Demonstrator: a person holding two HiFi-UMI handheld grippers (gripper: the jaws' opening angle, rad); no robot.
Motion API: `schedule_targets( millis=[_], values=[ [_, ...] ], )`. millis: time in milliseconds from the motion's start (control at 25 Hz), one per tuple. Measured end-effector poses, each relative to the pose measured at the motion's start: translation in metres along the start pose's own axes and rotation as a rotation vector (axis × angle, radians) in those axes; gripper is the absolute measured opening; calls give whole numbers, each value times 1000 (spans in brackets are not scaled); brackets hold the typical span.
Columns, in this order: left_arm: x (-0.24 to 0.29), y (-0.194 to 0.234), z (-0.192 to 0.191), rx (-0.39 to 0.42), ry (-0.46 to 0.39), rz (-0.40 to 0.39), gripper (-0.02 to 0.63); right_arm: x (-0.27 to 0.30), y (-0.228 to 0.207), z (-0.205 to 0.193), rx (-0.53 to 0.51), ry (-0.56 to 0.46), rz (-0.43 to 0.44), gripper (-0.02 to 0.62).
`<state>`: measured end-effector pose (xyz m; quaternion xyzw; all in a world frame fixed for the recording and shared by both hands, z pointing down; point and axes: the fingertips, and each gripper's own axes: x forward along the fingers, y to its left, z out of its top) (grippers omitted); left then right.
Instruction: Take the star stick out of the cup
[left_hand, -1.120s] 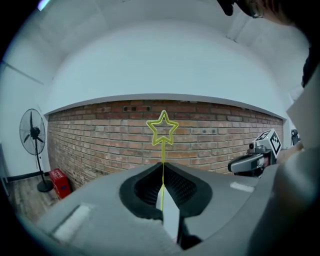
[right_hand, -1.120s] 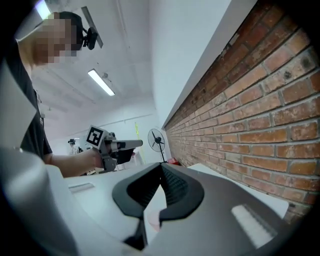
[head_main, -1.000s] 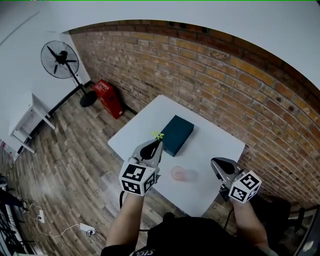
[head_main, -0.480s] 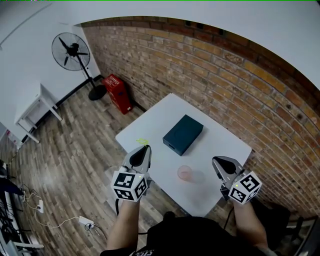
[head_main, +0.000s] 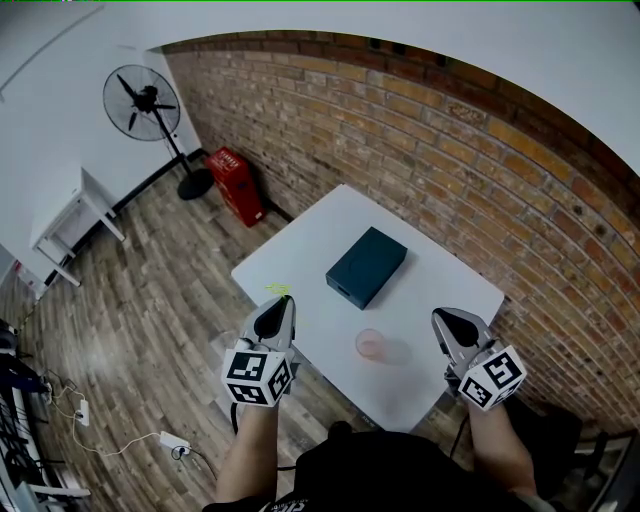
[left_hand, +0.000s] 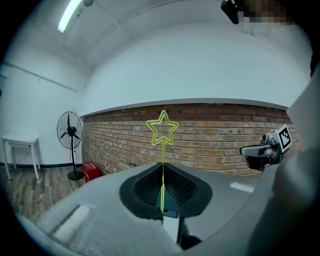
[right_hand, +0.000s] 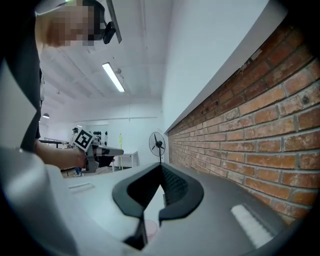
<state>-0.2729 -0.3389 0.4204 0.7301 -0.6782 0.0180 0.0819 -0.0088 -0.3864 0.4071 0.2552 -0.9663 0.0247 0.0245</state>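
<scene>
Left tongs (left_hand: 162, 166) clamp star stick (left_hand: 163, 151); right tongs (right_hand: 161, 168) closed.

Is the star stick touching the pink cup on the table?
Apart. In the head view the left gripper holds the star stick near the edge of the table; bare surface lies between it and the cup.

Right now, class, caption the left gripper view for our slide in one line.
Left gripper shut on the yellow star stick, held upright before a brick wall.
</scene>
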Motion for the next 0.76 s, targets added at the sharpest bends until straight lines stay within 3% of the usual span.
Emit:
schedule_targets(
  millis=[760],
  values=[
    [4,-12,-1,10,-3,0,11,-11,-6,-1,-9,-2,-11,-2]
  ],
)
